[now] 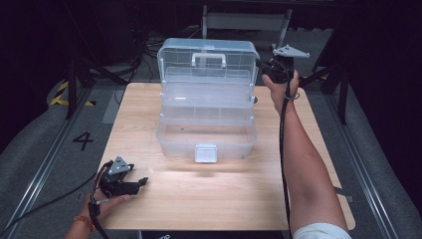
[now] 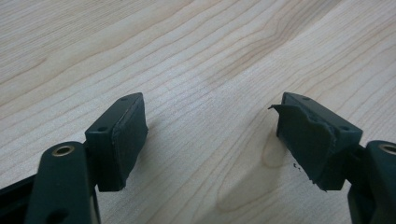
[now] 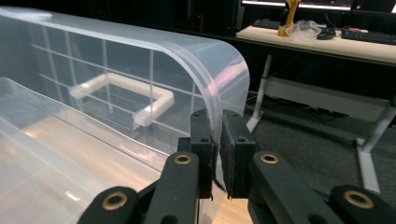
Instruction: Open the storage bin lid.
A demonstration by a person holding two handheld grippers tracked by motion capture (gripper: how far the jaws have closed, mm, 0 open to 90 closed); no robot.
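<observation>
Between the pads of the right gripper (image 3: pixel 217 161) sat the thin edge of the lid (image 3: pixel 205 79) of a clear plastic box (image 1: pixel 206 134); the jaws were pressed together on that rim, clamped at the lid's right end. The grip there made sense as a judgement: the lid stood upright behind the open box, and a pinch on its free corner would give the hand leverage to swing it on its hinge. Just to the gripper's left, through the lid's wall, a white handle (image 3: pixel 122 97) showed, and beneath it the stepped trays of the box dropped away toward the table (image 1: pixel 149 209).

Well apart from that work, the left gripper (image 1: pixel 130 183) rested low at the near left corner of the table, its jaws spread with nothing between them, seemingly parked while the other hand worked.

From the right gripper view came the fine detail of the pinch on the rim, plus a desk (image 3: pixel 327 42) with clutter behind. The high view gave the whole layout: box centred, latch (image 1: pixel 206 153) at the front, both forearms. The left gripper view offered bare wood grain and a torn pad (image 2: pixel 308 140) on one jaw.
</observation>
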